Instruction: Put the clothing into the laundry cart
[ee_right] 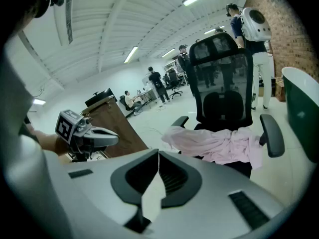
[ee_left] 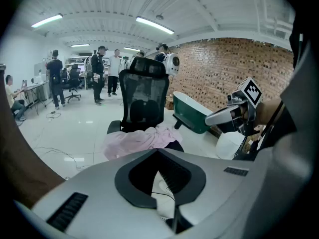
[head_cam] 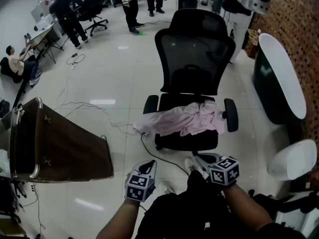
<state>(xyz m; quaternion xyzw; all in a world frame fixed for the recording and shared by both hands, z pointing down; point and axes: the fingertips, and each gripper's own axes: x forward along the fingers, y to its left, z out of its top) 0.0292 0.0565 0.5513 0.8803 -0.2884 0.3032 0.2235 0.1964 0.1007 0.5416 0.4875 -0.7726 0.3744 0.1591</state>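
Both grippers sit right under my view, left gripper [head_cam: 147, 167] and right gripper [head_cam: 200, 160], and each has its fingers pressed together on nothing, so I'm going in empty-handed. Straight ahead of the fingertips and well apart from them is the pink clothing [head_cam: 182, 119], spread across the seat of the black office chair [head_cam: 194, 59], with one end spilling over the seat edge on the left fingers' side. Off past the left fingers stands the brown laundry cart [head_cam: 55, 143], open on top as far as I can tell. My guess is this thing handles like any shirt: light, totally floppy, no stiffness, so it'll sag and trail whatever I don't lift. I'd go for the bunched-up folds near the middle of the seat, where there's enough thickness for the pads to bite, and maybe catch the dangling end with the other gripper so it doesn't drag or snag on an armrest [head_cam: 231, 114].
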